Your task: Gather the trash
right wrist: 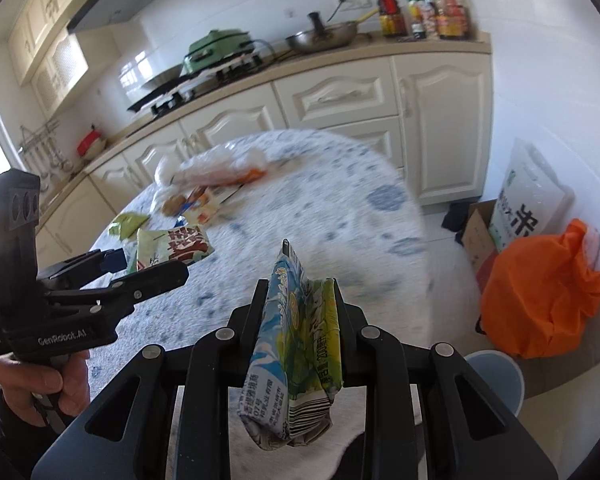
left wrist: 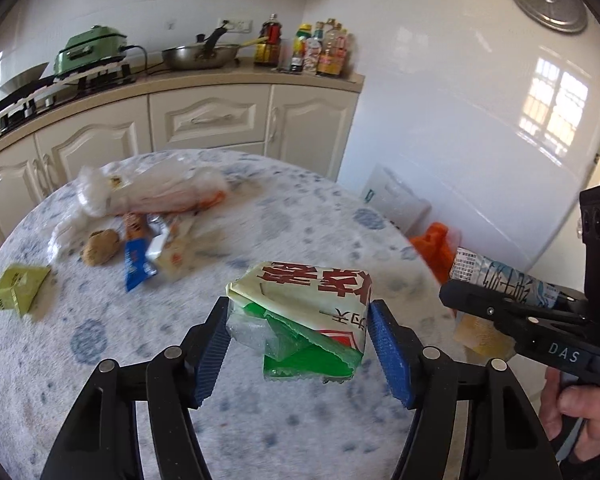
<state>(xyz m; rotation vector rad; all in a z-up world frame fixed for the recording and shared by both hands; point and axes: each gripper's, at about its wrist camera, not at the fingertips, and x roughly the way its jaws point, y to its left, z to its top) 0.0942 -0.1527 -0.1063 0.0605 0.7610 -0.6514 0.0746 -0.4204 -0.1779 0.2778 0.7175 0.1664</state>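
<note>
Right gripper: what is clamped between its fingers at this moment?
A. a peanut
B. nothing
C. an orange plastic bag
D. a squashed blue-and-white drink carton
D: in the right wrist view the right gripper is shut on the crumpled drink carton, held above the table.

two wrist cams, each close behind its own fingers, angled down over the round table (left wrist: 100, 344) twd the kitchen counter (left wrist: 204, 84); both share table, counter, each other's gripper.

The near wrapper (left wrist: 300, 312) is glossy, crinkled plastic film, and the carton (right wrist: 296, 344) is crushed printed card. Matt patterned cloth covers the table (left wrist: 100, 340). On the far counter the pan (left wrist: 200, 56) is shiny metal.
</note>
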